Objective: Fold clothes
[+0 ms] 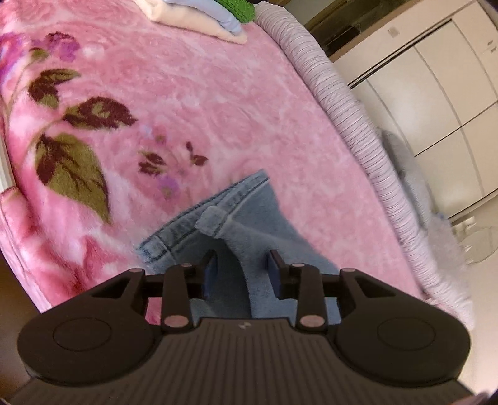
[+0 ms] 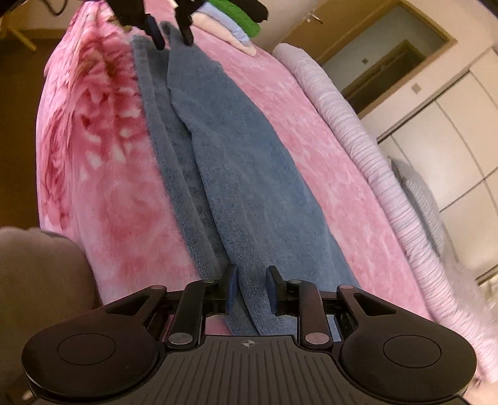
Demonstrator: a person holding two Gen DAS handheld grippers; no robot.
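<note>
A pair of blue jeans (image 2: 236, 162), folded lengthwise, lies stretched along a pink floral blanket (image 2: 102, 187) on a bed. In the left wrist view its waistband end with a belt loop (image 1: 214, 218) lies right in front of my left gripper (image 1: 242, 268). That gripper's jaws stand apart with denim between them, and the pads do not press on it. From the right wrist view the left gripper (image 2: 172, 37) shows at the jeans' far end. My right gripper (image 2: 252, 286) is over the near end, open, with the fold's edge lying between its fingers.
A stack of folded clothes (image 1: 199, 21), cream, light blue and green, sits at the far end of the bed. A rolled lilac striped quilt (image 2: 358, 140) runs along the bed's right side. White wardrobe doors (image 1: 435, 93) and a doorway (image 2: 389, 56) lie beyond. Grey-brown fabric (image 2: 37, 264) is at lower left.
</note>
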